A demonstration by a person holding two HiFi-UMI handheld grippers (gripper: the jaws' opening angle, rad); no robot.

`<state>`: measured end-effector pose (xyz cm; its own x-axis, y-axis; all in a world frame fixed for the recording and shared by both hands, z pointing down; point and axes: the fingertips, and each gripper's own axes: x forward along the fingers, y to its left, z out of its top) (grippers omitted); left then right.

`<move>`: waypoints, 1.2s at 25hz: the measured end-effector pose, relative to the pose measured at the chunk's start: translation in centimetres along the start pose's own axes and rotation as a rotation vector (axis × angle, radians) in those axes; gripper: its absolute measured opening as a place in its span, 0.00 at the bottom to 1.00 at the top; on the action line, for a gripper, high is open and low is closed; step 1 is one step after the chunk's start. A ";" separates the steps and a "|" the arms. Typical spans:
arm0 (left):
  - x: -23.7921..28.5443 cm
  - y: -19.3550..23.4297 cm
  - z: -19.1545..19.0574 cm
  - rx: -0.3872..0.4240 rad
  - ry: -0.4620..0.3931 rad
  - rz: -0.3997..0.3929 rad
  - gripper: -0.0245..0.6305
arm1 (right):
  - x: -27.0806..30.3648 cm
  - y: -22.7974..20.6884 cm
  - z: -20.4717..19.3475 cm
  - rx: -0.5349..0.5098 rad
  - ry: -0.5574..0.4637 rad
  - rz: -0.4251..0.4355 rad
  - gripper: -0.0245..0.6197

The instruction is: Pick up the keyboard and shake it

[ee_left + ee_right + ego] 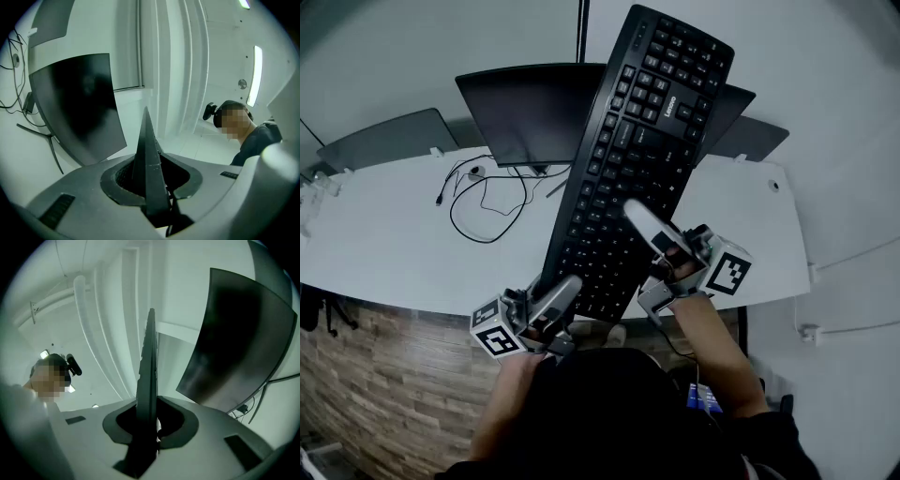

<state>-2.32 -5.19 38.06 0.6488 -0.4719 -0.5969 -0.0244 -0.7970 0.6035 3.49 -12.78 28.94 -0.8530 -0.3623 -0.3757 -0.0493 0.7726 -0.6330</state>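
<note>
A black keyboard is lifted off the white desk and tilted up, its far end high in front of the monitor. My left gripper is shut on its near left corner. On the near right edge my right gripper is shut, one finger lying over the keys. In the left gripper view the keyboard shows edge-on, clamped between the jaws. The right gripper view shows the same edge pinched between its jaws.
A black cable loops on the desk left of the monitor stand. The monitor fills the left of the left gripper view and the monitor the right of the right gripper view. A person with a headset is visible behind.
</note>
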 end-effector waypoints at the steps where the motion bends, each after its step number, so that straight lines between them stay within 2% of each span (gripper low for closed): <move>1: 0.0 0.0 0.0 -0.003 -0.001 0.000 0.24 | 0.0 0.0 0.0 0.006 -0.001 -0.001 0.17; 17: 0.0 -0.1 0.0 -0.011 -0.005 -0.013 0.24 | 0.0 -0.1 -0.1 0.026 0.001 0.001 0.17; 23: -0.3 -0.7 -0.2 0.006 0.008 -0.064 0.27 | 0.2 0.2 -0.3 0.034 0.001 0.020 0.17; 30: 0.0 -1.6 2.6 -0.014 0.159 0.019 0.30 | 0.3 0.4 0.9 0.100 -0.106 -0.035 0.17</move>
<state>-4.33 -4.91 35.74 0.7607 -0.4202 -0.4947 -0.0278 -0.7825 0.6220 3.69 -13.02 27.93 -0.7920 -0.4453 -0.4177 -0.0221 0.7047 -0.7092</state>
